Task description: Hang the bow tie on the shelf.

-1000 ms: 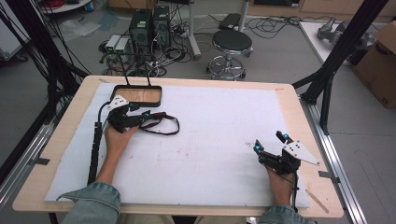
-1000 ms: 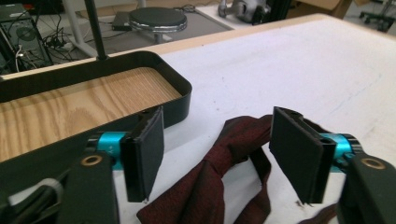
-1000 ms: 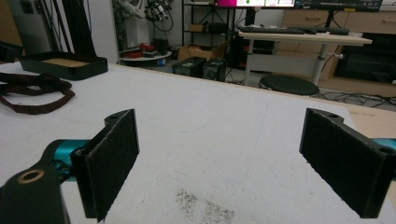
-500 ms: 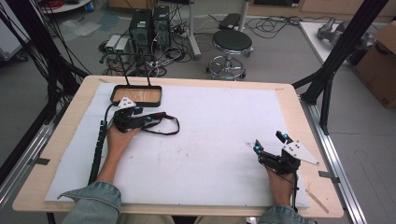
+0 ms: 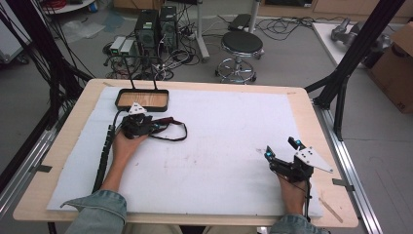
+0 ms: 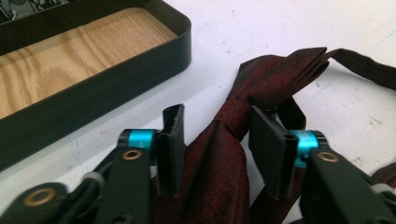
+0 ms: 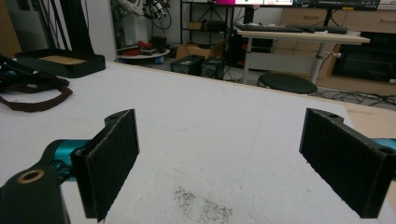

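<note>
At far left sits the black tray (image 6: 93, 60) with its wood-grain floor, at the back of the white surface (image 5: 229, 146). Just beside it my left tool (image 6: 217, 140) straddles the dark red bow tie (image 6: 243, 107) at its knot, jaws part-spread with fabric between them, the left jaw touching, the right just off. I judge the step to be a pinch: I'd close squarely on the knot, not the trailing strap (image 5: 178, 131). Far right, my right tool (image 7: 224, 158) rests wide and empty.
</note>
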`<act>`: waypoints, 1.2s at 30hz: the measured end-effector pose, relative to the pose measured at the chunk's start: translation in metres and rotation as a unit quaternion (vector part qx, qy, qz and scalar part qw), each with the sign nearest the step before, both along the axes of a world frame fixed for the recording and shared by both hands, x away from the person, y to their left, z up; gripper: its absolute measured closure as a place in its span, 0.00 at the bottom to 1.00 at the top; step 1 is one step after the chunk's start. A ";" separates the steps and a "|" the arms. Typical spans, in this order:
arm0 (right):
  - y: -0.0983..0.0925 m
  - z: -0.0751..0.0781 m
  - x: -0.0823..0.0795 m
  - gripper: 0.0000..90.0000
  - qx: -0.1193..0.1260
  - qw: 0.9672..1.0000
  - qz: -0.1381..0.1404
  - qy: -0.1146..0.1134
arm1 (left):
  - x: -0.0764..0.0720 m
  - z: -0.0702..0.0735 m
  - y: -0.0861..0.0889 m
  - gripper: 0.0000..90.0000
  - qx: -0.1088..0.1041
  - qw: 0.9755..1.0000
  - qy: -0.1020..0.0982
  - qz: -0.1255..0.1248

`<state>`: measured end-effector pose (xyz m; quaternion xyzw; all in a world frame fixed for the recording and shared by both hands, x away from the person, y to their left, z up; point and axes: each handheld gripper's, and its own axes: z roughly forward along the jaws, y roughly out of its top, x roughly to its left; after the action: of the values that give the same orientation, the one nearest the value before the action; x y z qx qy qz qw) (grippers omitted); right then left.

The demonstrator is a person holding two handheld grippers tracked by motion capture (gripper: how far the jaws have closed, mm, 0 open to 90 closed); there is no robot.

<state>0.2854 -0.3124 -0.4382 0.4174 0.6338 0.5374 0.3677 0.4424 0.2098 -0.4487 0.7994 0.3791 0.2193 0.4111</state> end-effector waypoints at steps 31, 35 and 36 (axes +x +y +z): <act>0.000 0.000 0.000 0.12 0.002 1.000 0.001 0.002 | -0.013 0.023 0.006 0.84 -0.032 0.998 -0.051 -0.006; 0.000 0.000 0.000 0.12 0.003 1.000 0.000 0.001 | -0.016 0.033 0.005 0.84 -0.047 0.997 -0.066 0.000; 0.000 0.000 0.000 0.12 0.003 1.000 0.000 0.001 | -0.016 0.035 0.005 0.84 -0.051 0.996 -0.069 0.001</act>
<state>0.2859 -0.3129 -0.4384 0.4190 0.6328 0.5385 0.3660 0.4260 0.2148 -0.4138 0.7599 0.3610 0.2549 0.4767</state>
